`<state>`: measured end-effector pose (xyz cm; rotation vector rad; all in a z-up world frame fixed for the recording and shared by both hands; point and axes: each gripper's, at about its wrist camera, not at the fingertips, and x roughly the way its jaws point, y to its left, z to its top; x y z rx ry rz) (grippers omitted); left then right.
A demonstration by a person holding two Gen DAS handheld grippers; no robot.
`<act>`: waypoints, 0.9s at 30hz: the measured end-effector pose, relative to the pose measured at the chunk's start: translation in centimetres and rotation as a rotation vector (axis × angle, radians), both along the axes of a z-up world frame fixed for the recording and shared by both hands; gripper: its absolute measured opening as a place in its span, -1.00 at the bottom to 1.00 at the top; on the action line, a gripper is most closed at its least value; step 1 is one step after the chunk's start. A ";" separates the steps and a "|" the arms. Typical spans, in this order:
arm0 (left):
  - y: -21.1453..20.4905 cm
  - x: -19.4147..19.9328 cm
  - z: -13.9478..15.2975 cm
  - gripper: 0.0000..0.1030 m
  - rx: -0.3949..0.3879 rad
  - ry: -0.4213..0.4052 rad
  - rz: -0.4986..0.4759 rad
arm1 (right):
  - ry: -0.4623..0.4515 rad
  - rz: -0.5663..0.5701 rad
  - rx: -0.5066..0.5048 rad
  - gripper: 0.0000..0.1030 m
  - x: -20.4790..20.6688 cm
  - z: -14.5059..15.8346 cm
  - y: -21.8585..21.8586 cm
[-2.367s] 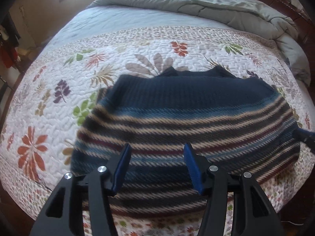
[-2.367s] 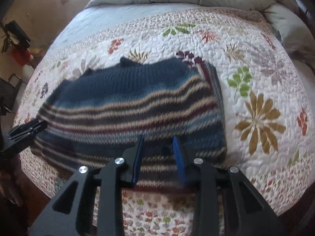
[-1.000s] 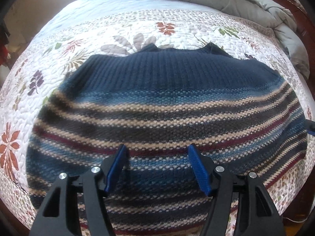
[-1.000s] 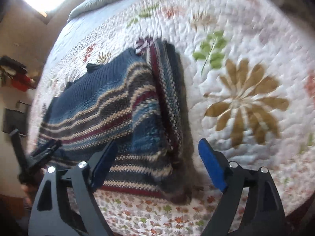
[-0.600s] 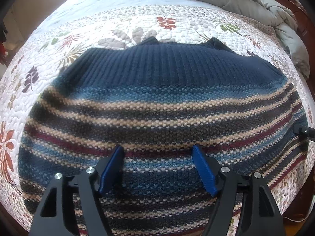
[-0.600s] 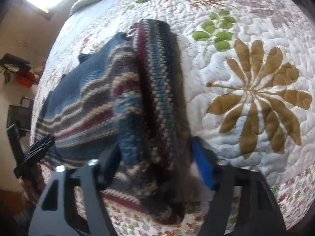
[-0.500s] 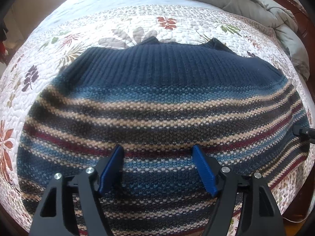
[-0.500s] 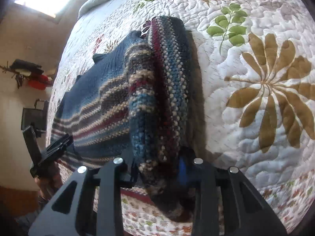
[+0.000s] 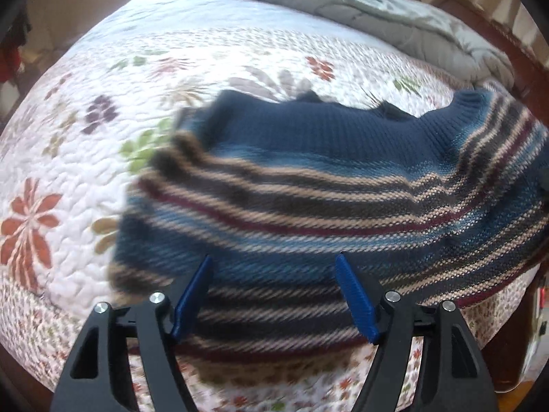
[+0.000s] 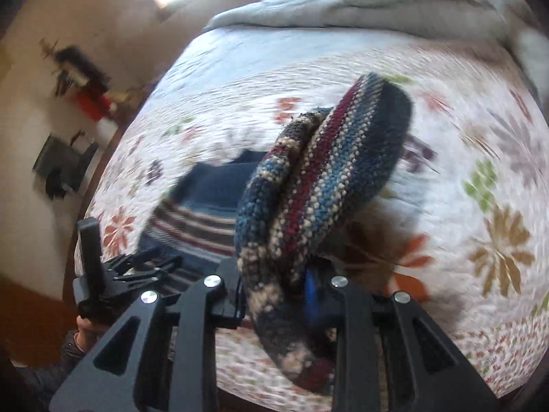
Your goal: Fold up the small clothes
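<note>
Up front, the right hand-held gripper [image 10: 274,285] clamps the sweater's [image 9: 326,185] lifted edge; the left hand-held gripper [image 9: 274,292] gapes above it.

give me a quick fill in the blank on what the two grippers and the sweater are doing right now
1. The right gripper is shut on the edge of the striped ____.
2. The left gripper hovers over it with its jaws ____.
3. The sweater lies on a quilt printed with flowers and ____.
4. Bunched at the far end of the bed is a ____ comforter.

Missing words: sweater; open; leaves; grey
</note>
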<state>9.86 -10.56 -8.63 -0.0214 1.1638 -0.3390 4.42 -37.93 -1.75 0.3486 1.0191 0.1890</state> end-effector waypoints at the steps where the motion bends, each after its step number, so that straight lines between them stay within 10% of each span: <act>1: 1.0 -0.1 0.3 0.43 -0.009 -0.003 0.013 | -0.008 0.026 -0.026 -0.51 0.5 0.4 1.8; 13: 8.0 -0.9 1.8 0.43 -0.066 -0.015 0.099 | 0.098 0.209 -0.199 -0.34 4.2 -6.2 17.1; 17: 8.8 -0.7 1.8 0.43 -0.078 -0.006 0.113 | 0.153 0.232 -0.087 0.18 4.2 -8.9 18.0; 19: 8.8 -0.4 1.7 0.43 -0.078 -0.002 0.115 | 0.175 0.266 0.050 0.21 3.5 -9.4 17.8; 27: 4.6 1.6 1.7 0.44 -0.114 0.058 0.021 | 0.052 0.216 0.069 0.19 -1.6 -4.0 12.9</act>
